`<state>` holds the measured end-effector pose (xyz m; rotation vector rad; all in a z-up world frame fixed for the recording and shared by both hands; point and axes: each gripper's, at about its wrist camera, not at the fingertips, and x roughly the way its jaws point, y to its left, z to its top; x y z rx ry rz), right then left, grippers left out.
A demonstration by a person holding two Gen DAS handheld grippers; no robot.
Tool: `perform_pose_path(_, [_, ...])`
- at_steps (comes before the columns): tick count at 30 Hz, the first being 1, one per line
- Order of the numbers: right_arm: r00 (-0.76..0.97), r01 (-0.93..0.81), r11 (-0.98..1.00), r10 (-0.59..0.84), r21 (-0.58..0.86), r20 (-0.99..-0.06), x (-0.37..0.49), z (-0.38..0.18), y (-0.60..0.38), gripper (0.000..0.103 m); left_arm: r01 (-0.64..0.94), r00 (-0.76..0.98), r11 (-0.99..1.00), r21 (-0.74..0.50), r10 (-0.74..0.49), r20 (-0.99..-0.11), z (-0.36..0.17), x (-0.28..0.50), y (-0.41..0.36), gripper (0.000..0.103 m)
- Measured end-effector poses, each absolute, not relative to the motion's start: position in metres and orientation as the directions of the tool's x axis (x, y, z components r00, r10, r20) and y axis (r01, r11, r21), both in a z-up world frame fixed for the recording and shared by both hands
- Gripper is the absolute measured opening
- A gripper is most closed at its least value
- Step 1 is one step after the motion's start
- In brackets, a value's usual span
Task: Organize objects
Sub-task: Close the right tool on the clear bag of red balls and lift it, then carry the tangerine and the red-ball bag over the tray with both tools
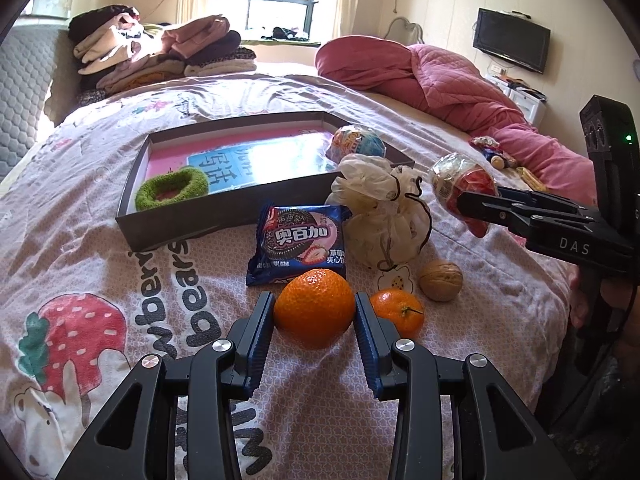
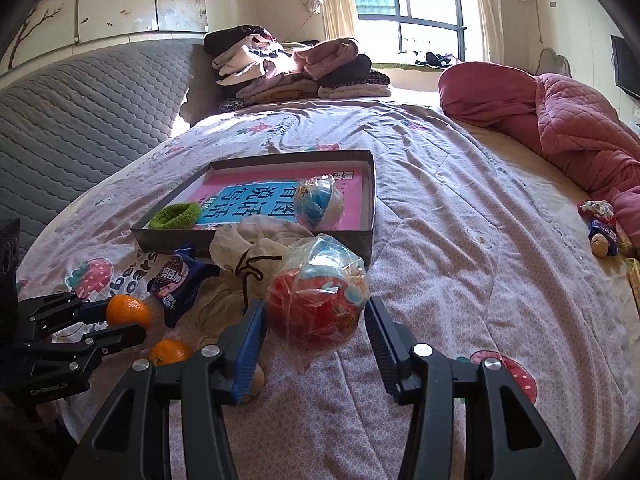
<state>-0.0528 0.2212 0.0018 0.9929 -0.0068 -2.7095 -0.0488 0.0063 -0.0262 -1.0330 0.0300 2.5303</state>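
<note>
Left wrist view: left gripper (image 1: 314,312) clamps large orange (image 1: 314,309) resting on bedspread (image 1: 100,240); round skin may slip out on lift. Right gripper (image 2: 316,312) clamps wrapped red ball (image 2: 318,300), raised near box corner; crinkly wrap may slide.

Shallow box (image 1: 180,220), far centre: 1 green scrunchie (image 1: 172,188) left, 1 wrapped ball (image 1: 356,142) right, on book.

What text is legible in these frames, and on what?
"DAS": black body of the right gripper.
"奥百加": blue cookie packet; its smaller print is too blurred to read.
"bears": pink strawberry-print bedsheet, partly cut off.
Blue-and-pink book cover in the dark cardboard box: large Chinese characters, upside down, not reliably readable.
</note>
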Motion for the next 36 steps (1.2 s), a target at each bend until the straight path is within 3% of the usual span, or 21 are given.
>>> perform_pose_path(36, [-0.767,0.385,-0.921,-0.349,0.049,-0.538,-0.079,0.051,0.165,0.051,-0.305,-0.749,-0.94,-0.153,0.336,-0.571,0.034,-0.094,-0.013,0.04])
